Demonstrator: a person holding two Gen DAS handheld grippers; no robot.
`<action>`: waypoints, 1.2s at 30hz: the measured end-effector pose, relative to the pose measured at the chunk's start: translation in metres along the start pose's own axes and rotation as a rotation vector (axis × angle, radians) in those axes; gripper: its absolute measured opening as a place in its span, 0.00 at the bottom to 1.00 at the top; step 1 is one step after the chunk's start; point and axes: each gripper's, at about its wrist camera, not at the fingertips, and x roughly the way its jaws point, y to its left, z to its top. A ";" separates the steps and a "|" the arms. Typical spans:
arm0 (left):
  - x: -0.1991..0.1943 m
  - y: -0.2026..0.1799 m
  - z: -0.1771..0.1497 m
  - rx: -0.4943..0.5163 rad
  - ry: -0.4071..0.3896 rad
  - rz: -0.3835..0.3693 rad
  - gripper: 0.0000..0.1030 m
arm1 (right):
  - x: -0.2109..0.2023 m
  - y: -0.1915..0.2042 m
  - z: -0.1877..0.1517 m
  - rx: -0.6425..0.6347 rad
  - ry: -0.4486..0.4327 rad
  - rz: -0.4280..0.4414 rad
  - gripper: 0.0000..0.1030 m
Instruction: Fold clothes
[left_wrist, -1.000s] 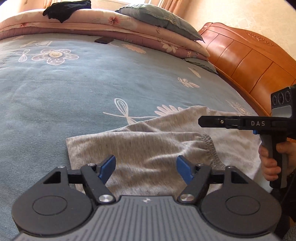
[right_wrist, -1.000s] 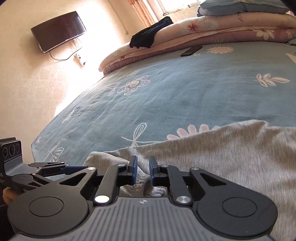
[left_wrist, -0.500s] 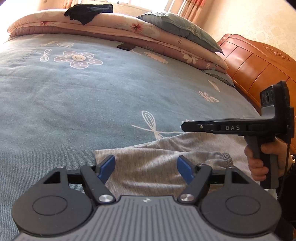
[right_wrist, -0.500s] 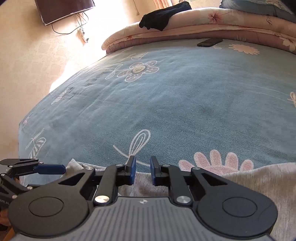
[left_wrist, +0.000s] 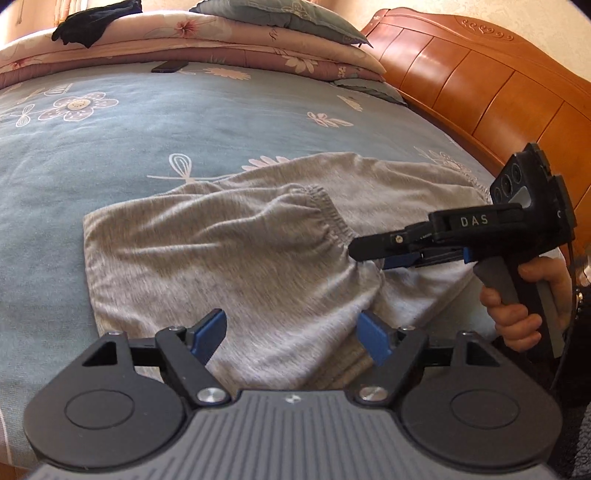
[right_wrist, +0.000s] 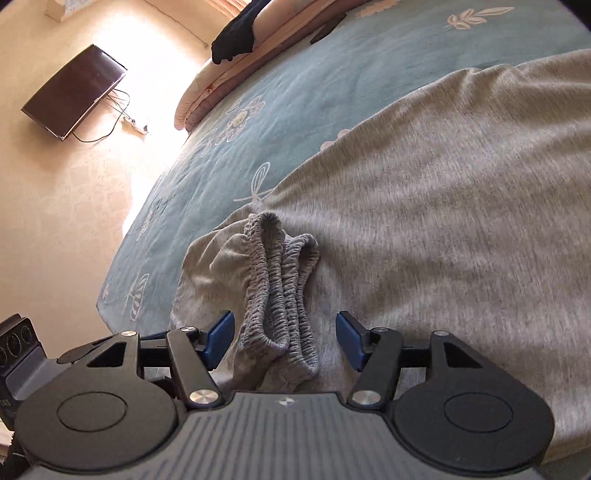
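Right gripper (right_wrist: 282, 339) jaws just opened wide, dropping the waistband (right_wrist: 280, 295) onto the grey pants (left_wrist: 229, 254) to finish this fold; left gripper (left_wrist: 293, 334) wide, empty.

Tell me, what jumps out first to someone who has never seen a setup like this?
A rumpled grey garment sprawls across a blue flowered bedspread, its gathered elastic waistband bunched between the open fingers of the right claw, which have just been spreading apart. The left claw hangs open over the cloth's near edge. Behind, a glossy orange wooden headboard catches the light.
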 end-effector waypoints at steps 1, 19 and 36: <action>0.003 -0.002 -0.005 -0.010 0.024 -0.008 0.75 | 0.001 0.003 -0.002 -0.009 -0.009 -0.003 0.63; -0.016 -0.012 -0.018 -0.010 0.052 -0.022 0.78 | -0.027 0.027 -0.018 -0.115 -0.087 -0.117 0.37; -0.025 -0.043 0.027 0.200 -0.007 -0.033 0.84 | -0.054 0.039 -0.028 -0.344 -0.192 -0.210 0.74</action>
